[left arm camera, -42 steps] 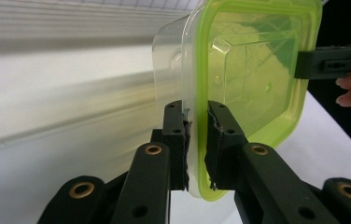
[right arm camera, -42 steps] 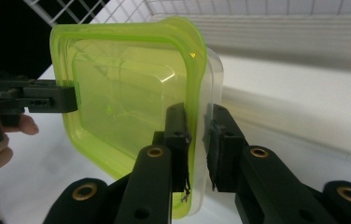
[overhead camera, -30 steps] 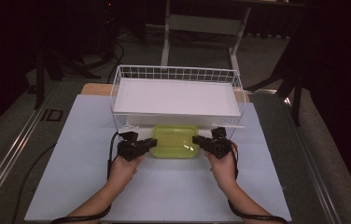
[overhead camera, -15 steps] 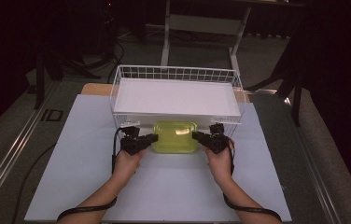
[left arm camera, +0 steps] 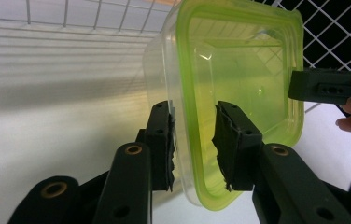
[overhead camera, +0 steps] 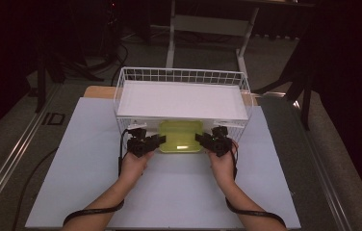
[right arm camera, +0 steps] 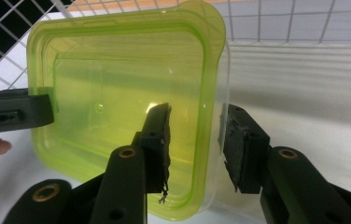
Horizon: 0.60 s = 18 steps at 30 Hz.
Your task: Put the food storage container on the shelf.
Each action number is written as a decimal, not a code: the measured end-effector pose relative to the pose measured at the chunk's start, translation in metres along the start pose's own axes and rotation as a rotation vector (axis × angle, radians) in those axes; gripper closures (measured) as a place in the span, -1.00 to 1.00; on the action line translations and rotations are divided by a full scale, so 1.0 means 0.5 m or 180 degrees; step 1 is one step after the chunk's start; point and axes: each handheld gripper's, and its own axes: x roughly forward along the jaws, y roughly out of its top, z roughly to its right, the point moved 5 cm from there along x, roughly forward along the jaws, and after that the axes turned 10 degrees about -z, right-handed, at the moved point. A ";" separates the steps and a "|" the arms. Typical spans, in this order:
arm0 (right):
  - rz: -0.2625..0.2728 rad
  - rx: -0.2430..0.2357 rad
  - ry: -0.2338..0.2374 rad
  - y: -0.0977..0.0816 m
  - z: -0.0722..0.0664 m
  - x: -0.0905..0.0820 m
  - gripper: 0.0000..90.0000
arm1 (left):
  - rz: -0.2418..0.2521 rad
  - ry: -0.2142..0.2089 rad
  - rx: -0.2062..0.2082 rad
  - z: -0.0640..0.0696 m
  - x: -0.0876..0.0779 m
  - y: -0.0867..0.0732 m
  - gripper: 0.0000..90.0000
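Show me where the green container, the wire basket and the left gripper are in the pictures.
green container (overhead camera: 180, 135), high view, on its lid's middle.
wire basket (overhead camera: 181, 75), high view, on its far wall.
left gripper (left arm camera: 193, 135), left gripper view, midway between its fingertips.

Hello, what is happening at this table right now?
A person works with a claw in each hand on a green lidded container, which sits at the front edge of a white wire basket. The left claw and the right claw straddle its opposite rims. Both have just been opening, and small gaps show beside the pads, so the container seems released, half under the basket's white shelf.
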 end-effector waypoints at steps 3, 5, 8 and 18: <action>0.0026 0.0030 -0.0038 0.001 0.002 0.005 0.36 | 0.0012 0.0055 0.0011 0.000 0.002 0.003 0.41; 0.0035 0.0036 -0.0047 0.001 0.002 0.009 0.33 | 0.0031 0.0104 0.0031 -0.005 0.009 0.006 0.33; 0.0043 -0.0001 -0.0066 0.000 0.001 0.013 0.27 | 0.0030 0.0149 0.0052 -0.007 0.015 0.008 0.21; 0.0074 -0.0083 -0.0149 -0.004 -0.007 0.020 0.07 | 0.0226 0.0114 0.0471 0.005 0.032 0.011 -0.64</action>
